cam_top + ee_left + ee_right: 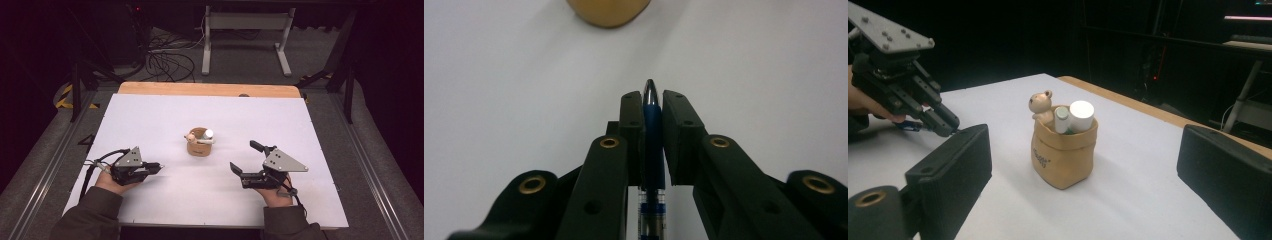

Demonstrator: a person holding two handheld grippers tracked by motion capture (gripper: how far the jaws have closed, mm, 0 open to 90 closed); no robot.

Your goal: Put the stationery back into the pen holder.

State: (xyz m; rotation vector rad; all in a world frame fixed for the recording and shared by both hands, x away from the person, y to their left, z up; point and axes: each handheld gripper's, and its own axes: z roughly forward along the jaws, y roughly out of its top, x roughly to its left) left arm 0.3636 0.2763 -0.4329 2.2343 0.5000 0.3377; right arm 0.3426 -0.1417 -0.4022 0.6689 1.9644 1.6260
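White table [150, 120]: brown pouch [1063, 155] with white tubes [1081, 116].

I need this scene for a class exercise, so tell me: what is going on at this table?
A person works at a white table with a gripper in each hand. The left gripper is shut on a blue pen, held lengthwise between its jaws and pointing toward a small tan pouch. The pouch stands mid-table and holds a bear-headed item and two white cylinders. The right gripper is open, empty and faces the pouch.
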